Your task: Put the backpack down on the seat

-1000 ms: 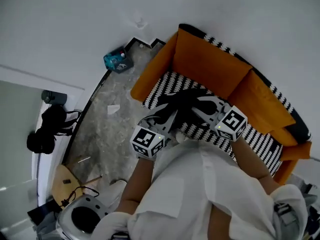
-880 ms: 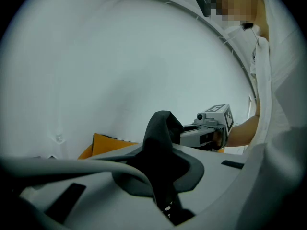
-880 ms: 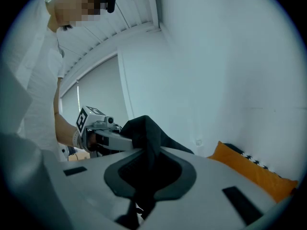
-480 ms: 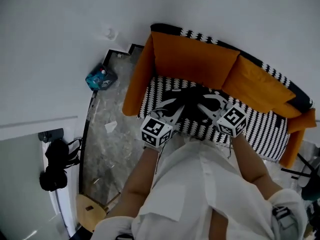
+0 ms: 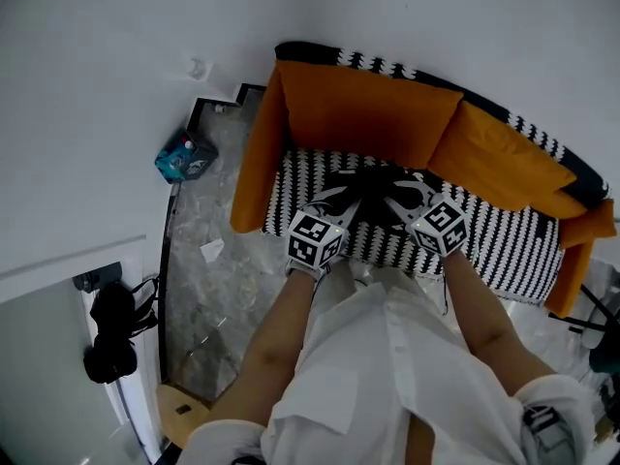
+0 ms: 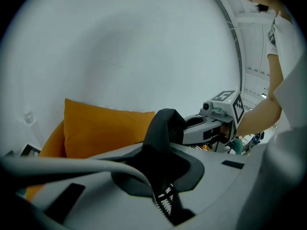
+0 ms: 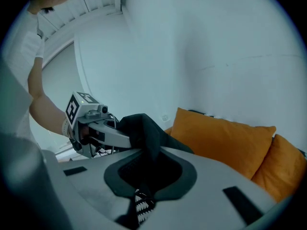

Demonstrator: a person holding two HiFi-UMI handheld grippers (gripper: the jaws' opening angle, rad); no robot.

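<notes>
A black backpack (image 5: 373, 194) hangs just over the black-and-white patterned seat (image 5: 504, 245) of an orange sofa; whether it touches the seat I cannot tell. My left gripper (image 5: 344, 206) is shut on a black strap of the backpack (image 6: 163, 143). My right gripper (image 5: 395, 204) is shut on another fold of the same black fabric (image 7: 144, 133). The two grippers face each other across the bag, each visible to the other: the right gripper (image 6: 192, 128) and the left gripper (image 7: 117, 137). Orange back cushions (image 5: 368, 114) stand behind.
A teal box (image 5: 184, 158) lies on the marble floor left of the sofa, with a scrap of paper (image 5: 211, 250) nearer me. A black bag (image 5: 111, 332) hangs at the far left. A wooden stool (image 5: 184, 410) sits below it. A white wall backs the sofa.
Both grippers, still shut on the backpack, have come in over the left part of the seat. The sofa now lies more squarely ahead.
</notes>
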